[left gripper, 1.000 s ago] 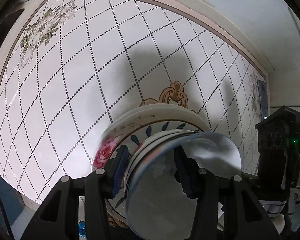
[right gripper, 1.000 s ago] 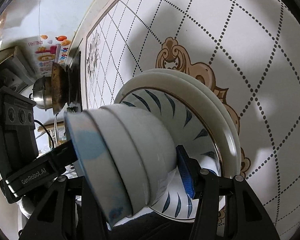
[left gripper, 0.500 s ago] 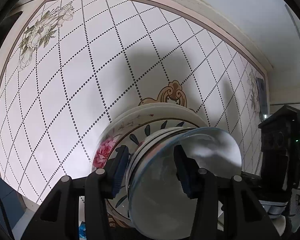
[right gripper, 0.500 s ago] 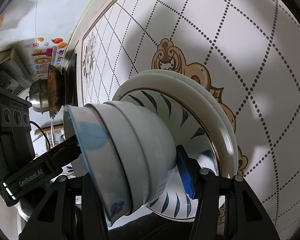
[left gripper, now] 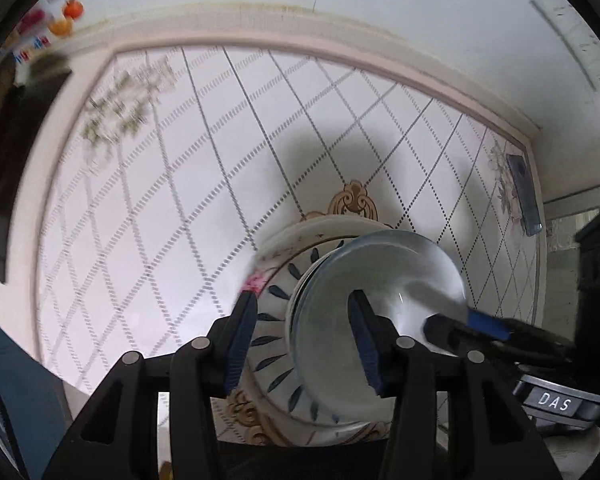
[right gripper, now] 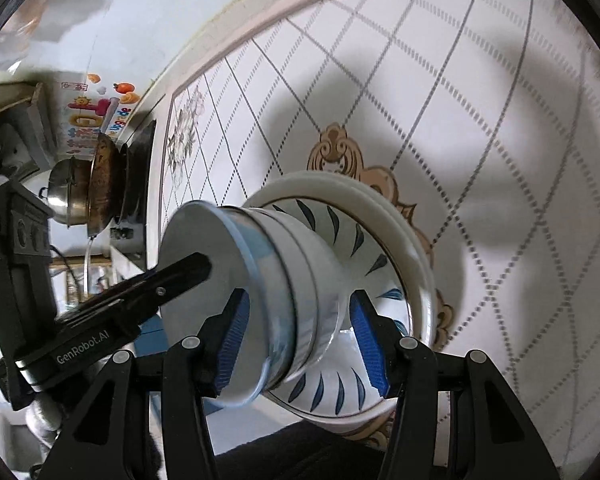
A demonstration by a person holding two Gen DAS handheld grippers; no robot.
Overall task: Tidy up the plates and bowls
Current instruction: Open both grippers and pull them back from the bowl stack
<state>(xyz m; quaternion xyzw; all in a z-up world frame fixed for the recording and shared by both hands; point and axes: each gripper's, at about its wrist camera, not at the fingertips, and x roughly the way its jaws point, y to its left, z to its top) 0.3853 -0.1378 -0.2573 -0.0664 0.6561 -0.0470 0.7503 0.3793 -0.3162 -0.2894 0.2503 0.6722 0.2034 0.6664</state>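
The table (left gripper: pixel 148 208) carries a white cloth with a dotted diamond grid and a gold ornament at its centre; it fills both wrist views. A stack of plates (right gripper: pixel 396 232) sits on that ornament: white-rimmed plates below, a plate with dark blue leaf strokes on top. A stack of nested bowls (right gripper: pixel 300 280) stands in the middle of the top plate, with a glass bowl (left gripper: pixel 380 280) innermost.

The left gripper (left gripper: pixel 302 332) is parted, its jaws straddling the near rim of the bowl stack, one pad outside the wall and one over the glass interior; no firm clamp is visible. The right gripper (right gripper: pixel 298 336) is likewise spread, its blue pads flanking the bowl walls from the opposite side with clear gaps, so it holds nothing. Both views are motion-blurred.

Judged step: seating or squaring the bowls on the plates. To do it well:

1. Centre the bowl stack on the top plate before letting go.
2. Keep both sets of pads level with the bowl walls, not the glass rim, which is likely slippery.
3. Withdraw straight back along the fingers so no pad drags a rim and tips the nest.
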